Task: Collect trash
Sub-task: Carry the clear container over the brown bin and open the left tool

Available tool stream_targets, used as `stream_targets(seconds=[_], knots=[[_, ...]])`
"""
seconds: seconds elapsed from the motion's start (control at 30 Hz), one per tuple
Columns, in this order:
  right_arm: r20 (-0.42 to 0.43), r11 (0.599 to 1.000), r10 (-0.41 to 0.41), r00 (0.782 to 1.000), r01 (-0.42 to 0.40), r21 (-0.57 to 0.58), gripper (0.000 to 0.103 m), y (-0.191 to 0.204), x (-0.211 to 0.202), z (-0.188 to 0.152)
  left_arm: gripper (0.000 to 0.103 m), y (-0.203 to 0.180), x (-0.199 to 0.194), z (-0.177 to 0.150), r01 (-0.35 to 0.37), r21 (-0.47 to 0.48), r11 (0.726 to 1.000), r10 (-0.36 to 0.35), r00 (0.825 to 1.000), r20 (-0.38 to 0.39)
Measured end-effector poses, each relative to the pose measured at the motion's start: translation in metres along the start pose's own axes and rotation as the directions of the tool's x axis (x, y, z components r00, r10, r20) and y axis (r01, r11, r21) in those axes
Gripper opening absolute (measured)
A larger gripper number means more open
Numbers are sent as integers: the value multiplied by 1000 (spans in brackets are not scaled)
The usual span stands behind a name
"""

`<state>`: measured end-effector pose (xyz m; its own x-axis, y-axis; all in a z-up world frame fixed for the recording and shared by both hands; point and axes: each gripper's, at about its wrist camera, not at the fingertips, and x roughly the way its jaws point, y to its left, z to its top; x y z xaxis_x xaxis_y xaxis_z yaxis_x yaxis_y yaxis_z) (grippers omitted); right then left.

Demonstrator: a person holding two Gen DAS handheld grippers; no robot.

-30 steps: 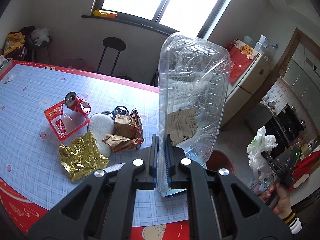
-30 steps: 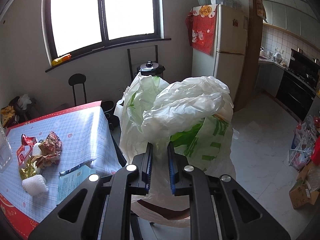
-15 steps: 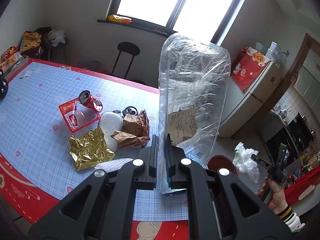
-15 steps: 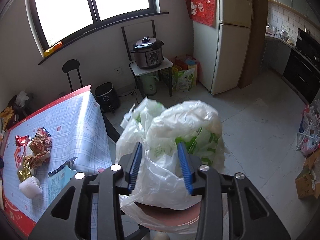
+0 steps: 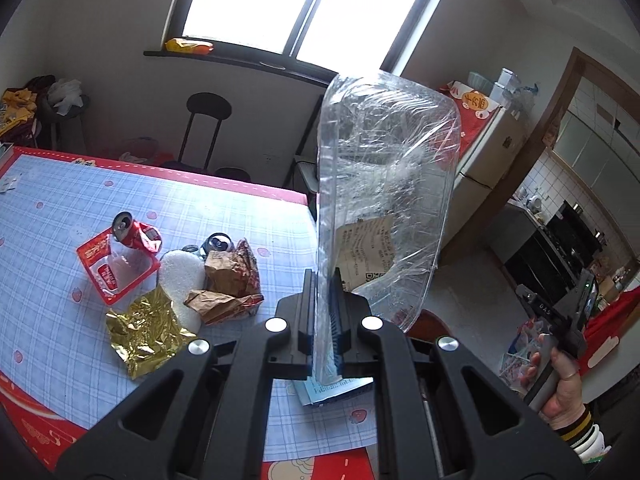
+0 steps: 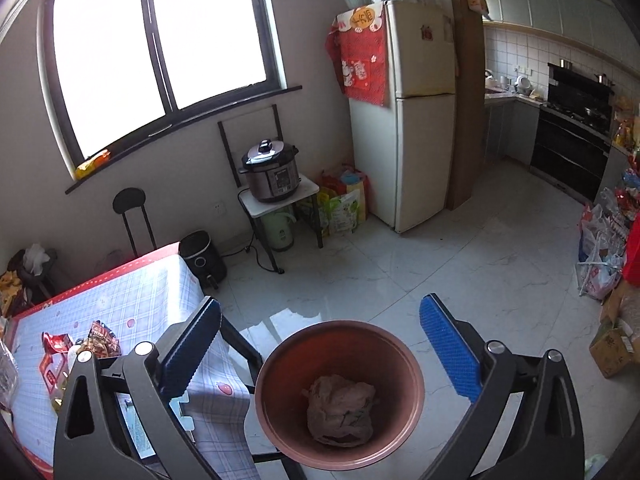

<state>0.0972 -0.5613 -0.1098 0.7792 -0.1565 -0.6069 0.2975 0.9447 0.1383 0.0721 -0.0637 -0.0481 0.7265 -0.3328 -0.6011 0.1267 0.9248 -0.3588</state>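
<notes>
My left gripper [image 5: 322, 312] is shut on a clear plastic food container [image 5: 384, 200], held upright above the table's right end. My right gripper [image 6: 320, 340] is wide open and empty, right above a round brown trash bin [image 6: 340, 394] on the floor. A crumpled plastic bag [image 6: 340, 408] lies at the bin's bottom. Part of the bin's rim [image 5: 430, 322] shows behind the container in the left wrist view. The right gripper also shows there at the right edge [image 5: 560, 312], held in a hand.
On the blue checked table [image 5: 60, 208] lie a crushed red can [image 5: 134, 232], a red tray [image 5: 116, 272], gold foil [image 5: 142, 330], a white foam piece [image 5: 180, 276], brown snack wrappers [image 5: 230, 280] and a blue leaflet [image 5: 332, 392]. A fridge [image 6: 416, 112], pressure cooker [image 6: 272, 172] and stool [image 6: 130, 204] stand around.
My right gripper opened and let go of the white plastic bag, which dropped into the bin. The left gripper still holds the container, shifted slightly.
</notes>
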Motion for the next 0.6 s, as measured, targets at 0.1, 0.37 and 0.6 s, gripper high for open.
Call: stream_targets(seconds=[0.1, 0.37, 0.6], knots=[[37, 999, -38, 999, 39, -28, 97, -1, -23, -4, 11, -17, 16, 4, 52, 39, 998, -51, 998, -25], [70, 994, -109, 992, 111, -23, 97, -22, -67, -19, 11, -78, 76, -2, 204, 146, 968, -181, 971, -154], [34, 984, -177, 984, 176, 9, 98, -56, -83, -39, 11, -153, 142, -24, 321, 222, 921, -256, 927, -275]])
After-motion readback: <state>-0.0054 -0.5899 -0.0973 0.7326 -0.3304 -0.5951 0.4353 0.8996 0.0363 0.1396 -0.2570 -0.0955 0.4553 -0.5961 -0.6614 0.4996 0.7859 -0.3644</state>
